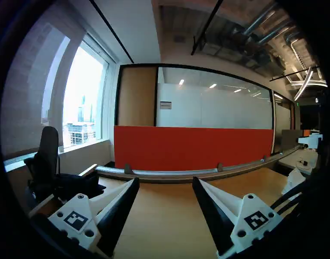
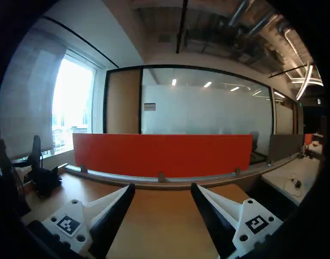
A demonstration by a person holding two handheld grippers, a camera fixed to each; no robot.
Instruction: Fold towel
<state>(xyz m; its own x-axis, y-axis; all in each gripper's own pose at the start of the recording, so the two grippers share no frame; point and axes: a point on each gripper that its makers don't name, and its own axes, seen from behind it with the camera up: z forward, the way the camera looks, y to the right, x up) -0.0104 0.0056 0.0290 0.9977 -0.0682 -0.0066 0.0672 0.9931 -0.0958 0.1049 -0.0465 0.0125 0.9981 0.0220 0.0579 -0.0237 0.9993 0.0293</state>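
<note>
I am holding my left gripper [image 1: 165, 179] wide open, with nothing between its fingers. My right gripper [image 2: 162, 185] is gaping wide too, gripping nothing. Both are pointing across the wooden desk [image 1: 165, 224] at the orange screen [image 1: 191, 149] ahead. A black chair [image 1: 46, 159] is sitting left of my left jaws. I cannot tell where the towel is lying.

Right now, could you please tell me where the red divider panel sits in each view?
Left gripper view: the red divider panel spans the centre, behind the desk.
Right gripper view: the panel is central again, reaching further left.
Shared landmark: the bright window, left of the panel in both.
</note>
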